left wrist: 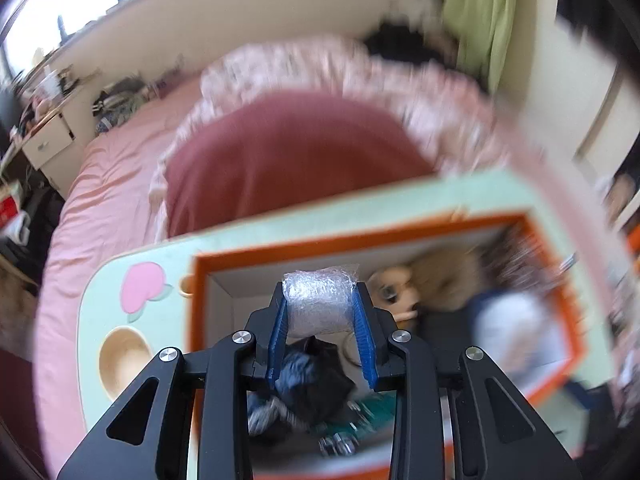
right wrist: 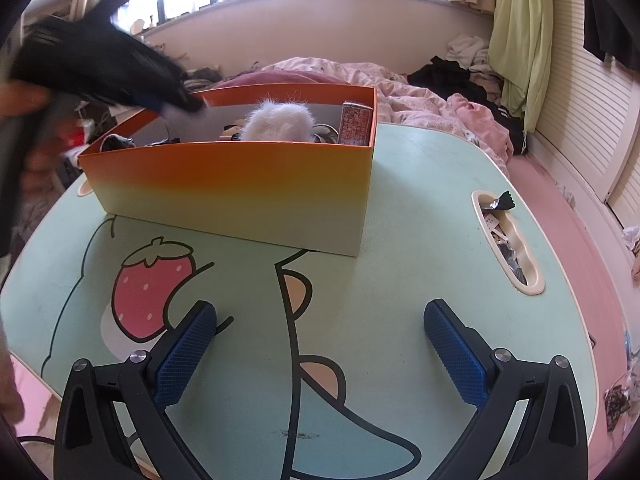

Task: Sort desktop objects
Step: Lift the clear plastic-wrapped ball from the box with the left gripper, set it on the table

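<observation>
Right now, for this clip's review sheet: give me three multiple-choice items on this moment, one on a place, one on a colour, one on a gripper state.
1. Where is the bubble-wrap bundle?
A. between the left hand-held gripper's pads, over the box
B. in the table's side slot
C. on the bed

2. What colour is the rim of the box?
A. green
B. orange
C. black

3. How does the right hand-held gripper stand?
A. shut on a doll
B. shut on nothing
C. open over the table

Answers: 1 A, the left hand-held gripper has its blue pads pressing the bundle's sides above the box interior. 2 B, the top edge is orange. 3 C, its pads stand wide apart with only the printed table between.
</observation>
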`<state>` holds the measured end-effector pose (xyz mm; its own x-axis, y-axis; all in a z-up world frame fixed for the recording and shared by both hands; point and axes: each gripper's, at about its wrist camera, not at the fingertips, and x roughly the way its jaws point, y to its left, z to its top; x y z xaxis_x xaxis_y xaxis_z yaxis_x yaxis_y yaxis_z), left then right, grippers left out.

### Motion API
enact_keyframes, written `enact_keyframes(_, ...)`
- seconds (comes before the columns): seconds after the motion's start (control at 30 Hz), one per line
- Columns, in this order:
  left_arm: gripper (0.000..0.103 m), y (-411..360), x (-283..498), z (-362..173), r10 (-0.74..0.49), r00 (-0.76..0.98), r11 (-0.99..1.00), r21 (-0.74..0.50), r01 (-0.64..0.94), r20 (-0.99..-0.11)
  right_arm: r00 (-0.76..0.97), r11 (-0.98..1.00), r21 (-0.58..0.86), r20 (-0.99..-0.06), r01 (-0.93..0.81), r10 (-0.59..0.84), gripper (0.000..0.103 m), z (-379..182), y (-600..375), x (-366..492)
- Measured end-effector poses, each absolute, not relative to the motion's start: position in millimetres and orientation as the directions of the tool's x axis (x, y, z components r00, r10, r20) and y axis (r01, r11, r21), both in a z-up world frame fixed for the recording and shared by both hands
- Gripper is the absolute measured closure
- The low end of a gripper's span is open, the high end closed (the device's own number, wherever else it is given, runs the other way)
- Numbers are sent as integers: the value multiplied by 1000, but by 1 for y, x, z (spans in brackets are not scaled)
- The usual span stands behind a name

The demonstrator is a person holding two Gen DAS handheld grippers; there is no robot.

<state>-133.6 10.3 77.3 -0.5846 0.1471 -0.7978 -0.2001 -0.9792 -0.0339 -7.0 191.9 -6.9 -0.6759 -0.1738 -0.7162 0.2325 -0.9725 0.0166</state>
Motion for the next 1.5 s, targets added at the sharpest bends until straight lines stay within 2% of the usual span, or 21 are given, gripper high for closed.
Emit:
enact_keyframes(0.1, 71, -7, -88, 106, 320, -627, -945, -193, -265, -710, -676, -972, 17, -716, 232, -174, 0, -7, 192, -7)
enact_keyframes(0.17, 71, -12, -58, 106, 393, -619, -917, -236, -322, -680, -676, -973, 16, -716, 231, -173, 0, -6, 193, -7)
enact_keyframes(0.27, 70, -12, -26, 79, 430, -588, -899, -260, -353, -686, -676, -973, 16, -716, 231, -173, 0, -6, 193, -8)
enact_keyframes(0.4, 69, -1, -31, 21, 423, -537, -906, -329, -267, -730, -676, -973, 15, -717, 232, -172, 0, -12, 193, -10)
enact_keyframes(0.47, 63, -4, -38, 8, 424, -520, -905, -363, -221, -741, -676, -972, 13, -717, 236, -174, 0, -13, 195, -11)
enact_keyframes(0.5, 54, -8, -36, 8, 446, -533, -893, -396, -213, -719, -675, -971, 14, -716, 237, -175, 0, -12, 195, -10)
enact_keyframes(0.53, 39, -15, -30, 12, 459, -552, -884, -418, -209, -696, -676, -971, 14, -716, 239, -177, 0, -12, 196, -10)
enact_keyframes(0.6, 20, -25, -16, 21, 451, -605, -882, -428, -194, -656, -673, -969, 15, -717, 246, -181, 0, -12, 196, -11)
enact_keyframes(0.67, 20, -32, -2, 29, 429, -651, -892, -408, -195, -627, -669, -966, 15, -719, 258, -190, 0, -12, 196, -12)
enact_keyframes(0.73, 20, -32, 9, 32, 394, -658, -914, -351, -204, -642, -668, -962, 19, -717, 272, -203, 2, -10, 196, -7)
enact_keyframes(0.77, 20, -33, 14, 29, 375, -655, -924, -324, -204, -656, -668, -955, 42, -705, 294, -237, 7, -7, 199, -6)
enact_keyframes(0.83, 20, -31, 25, 17, 328, -636, -944, -257, -205, -698, -680, -950, 59, -685, 305, -261, 32, 1, 202, -2)
enact_keyframes(0.87, 19, -27, 27, 10, 316, -621, -949, -235, -211, -717, -702, -951, 61, -661, 302, -265, 34, 11, 207, -1)
enact_keyframes(0.97, 9, -3, 29, -1, 226, -644, -965, -77, -252, -731, -739, -944, 104, -598, 312, -310, 37, 45, 217, -4)
enact_keyframes(1.0, 0, 8, 26, -6, 159, -648, -968, 12, -251, -745, -738, -936, 131, -583, 327, -340, 39, 55, 218, -6)
enact_keyframes(1.03, 0, 13, 27, -6, 148, -666, -966, 38, -257, -731, -731, -924, 167, -571, 343, -374, 42, 66, 218, -13)
enact_keyframes(1.07, 0, 17, 28, -6, 148, -670, -964, 46, -263, -728, -719, -915, 206, -568, 346, -400, 44, 75, 219, -22)
enact_keyframes(1.13, 0, 18, 28, -7, 156, -662, -965, 29, -260, -733, -684, -906, 246, -595, 345, -422, 59, 83, 212, -41)
enact_keyframes(1.3, 0, 12, 24, -6, 187, -645, -964, -14, -265, -741, -511, -872, 341, -710, 351, -484, 62, 70, 181, -90)
enact_keyframes(1.47, 0, 14, 27, -3, 188, -647, -964, -13, -266, -739, -486, -922, 248, -792, 297, -370, 62, 53, 160, -124)
enact_keyframes(1.5, 0, 13, 26, -4, 189, -646, -964, -13, -267, -740, -485, -931, 221, -805, 291, -342, 66, 48, 159, -127)
